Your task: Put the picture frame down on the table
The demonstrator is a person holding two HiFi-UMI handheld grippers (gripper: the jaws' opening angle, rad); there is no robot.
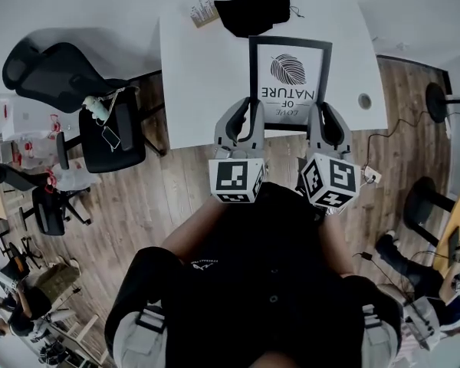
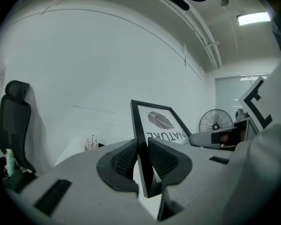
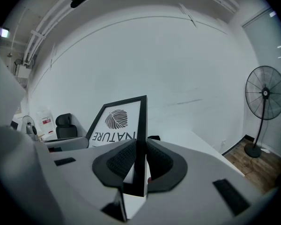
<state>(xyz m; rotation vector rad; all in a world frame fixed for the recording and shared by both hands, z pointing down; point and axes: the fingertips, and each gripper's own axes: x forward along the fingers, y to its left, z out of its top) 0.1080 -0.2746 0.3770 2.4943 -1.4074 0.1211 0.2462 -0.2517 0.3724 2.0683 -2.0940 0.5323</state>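
Observation:
A black picture frame with a feather print and the words "LOVE OF NATURE" is held above the white table, its print facing up toward the head camera. My left gripper is shut on the frame's left side bar. On the right side bar, my right gripper is shut as well. Both sets of dark ribbed pads press the bars from either side. The frame's near edge hangs over the table's front edge. Whether the frame touches the tabletop cannot be told.
A black cloth and a small tag lie at the table's far side. A round grommet sits near the right edge. Black office chairs stand left of the table. A floor fan stands to the right.

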